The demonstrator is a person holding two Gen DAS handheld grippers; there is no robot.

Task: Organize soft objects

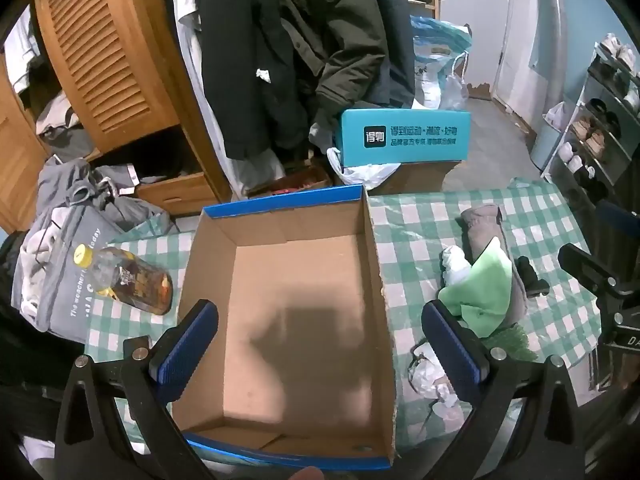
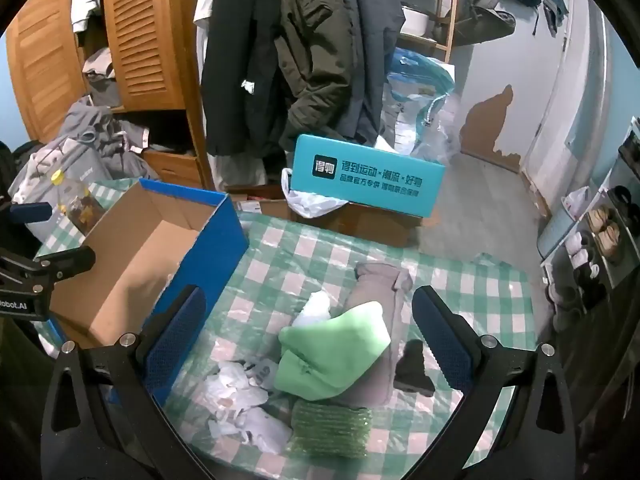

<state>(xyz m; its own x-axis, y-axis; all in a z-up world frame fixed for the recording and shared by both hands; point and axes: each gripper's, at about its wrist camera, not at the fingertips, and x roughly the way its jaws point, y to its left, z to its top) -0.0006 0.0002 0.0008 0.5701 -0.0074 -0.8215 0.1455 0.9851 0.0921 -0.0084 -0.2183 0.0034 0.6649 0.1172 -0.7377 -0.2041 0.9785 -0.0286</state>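
Two open claws over a checked worktop, an empty box on the left and a heap of soft things on the right.

At the far left a plastic bottle point(image 1: 132, 278) with a yellow cap lies on its side on the green-and-white checked worktop point(image 1: 420, 216), just beside the cardboard box point(image 1: 280, 280). The left claw point(image 1: 318, 344) hangs over the box with its blue fingers spread wide and nothing between them; the box is empty inside. To the right of the box the right claw point(image 2: 306, 342) is also spread wide and empty, above the pile: crumpled white plastic point(image 2: 236, 396), a green textured pad point(image 2: 330, 426), a light green cloth point(image 2: 336, 354) lying on a grey rolled garment point(image 2: 374, 308), and a small black object point(image 2: 414, 368) just beside them.
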